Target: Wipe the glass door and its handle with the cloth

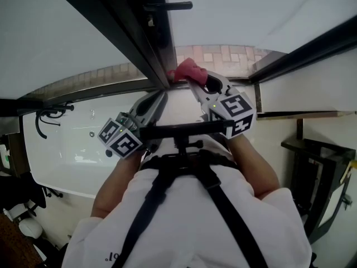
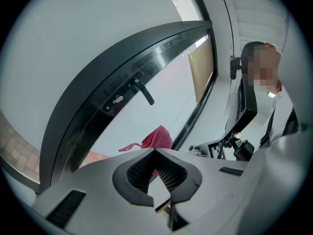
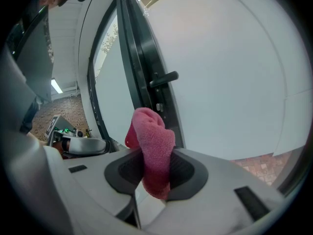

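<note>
The glass door's dark frame (image 1: 134, 32) runs up the middle of the head view, with its black lever handle (image 1: 167, 6) at the top. My right gripper (image 1: 192, 82) is shut on a pink cloth (image 1: 187, 70), which is pressed against the foot of the frame. In the right gripper view the cloth (image 3: 154, 146) is bunched between the jaws of the right gripper (image 3: 151, 153), and the handle (image 3: 164, 79) lies further along the frame. My left gripper (image 1: 160, 94) sits just left of the cloth, shut and holding nothing. From the left gripper (image 2: 155, 152) the cloth (image 2: 157, 137) and the handle (image 2: 143, 91) lie beyond its closed tips.
A white sill or ledge (image 1: 72, 149) with a black hook (image 1: 47, 116) lies at the lower left. At the right stands a black rack (image 1: 312, 166). Tiled paving (image 1: 223, 54) shows beyond the glass. Another dark frame bar (image 1: 301, 46) crosses the upper right.
</note>
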A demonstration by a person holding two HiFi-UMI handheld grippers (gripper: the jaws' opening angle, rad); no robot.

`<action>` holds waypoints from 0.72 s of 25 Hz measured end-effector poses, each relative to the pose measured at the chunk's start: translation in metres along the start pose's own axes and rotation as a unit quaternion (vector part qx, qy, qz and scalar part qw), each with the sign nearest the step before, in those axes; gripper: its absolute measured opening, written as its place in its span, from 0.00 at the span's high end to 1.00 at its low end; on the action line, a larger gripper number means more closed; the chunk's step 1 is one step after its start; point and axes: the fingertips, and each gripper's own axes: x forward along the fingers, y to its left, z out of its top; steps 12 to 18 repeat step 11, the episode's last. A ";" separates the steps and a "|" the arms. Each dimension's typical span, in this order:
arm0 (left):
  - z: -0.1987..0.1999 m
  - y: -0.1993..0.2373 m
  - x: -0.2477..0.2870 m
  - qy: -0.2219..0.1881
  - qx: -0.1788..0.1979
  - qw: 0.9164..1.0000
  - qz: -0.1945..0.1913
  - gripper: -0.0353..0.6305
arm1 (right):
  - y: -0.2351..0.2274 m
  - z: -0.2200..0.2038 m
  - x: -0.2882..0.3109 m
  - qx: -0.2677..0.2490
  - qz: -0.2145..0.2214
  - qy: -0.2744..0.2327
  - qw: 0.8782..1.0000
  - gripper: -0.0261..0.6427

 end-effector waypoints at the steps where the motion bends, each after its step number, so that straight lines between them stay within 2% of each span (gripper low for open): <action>1: 0.000 0.000 0.000 0.000 0.000 1.000 0.000 0.96 | 0.000 0.000 0.000 0.000 0.000 0.000 1.000 0.79; 18: 0.001 0.002 -0.003 0.001 0.000 1.000 0.001 0.96 | 0.003 0.001 0.005 -0.004 0.004 0.002 1.000 0.80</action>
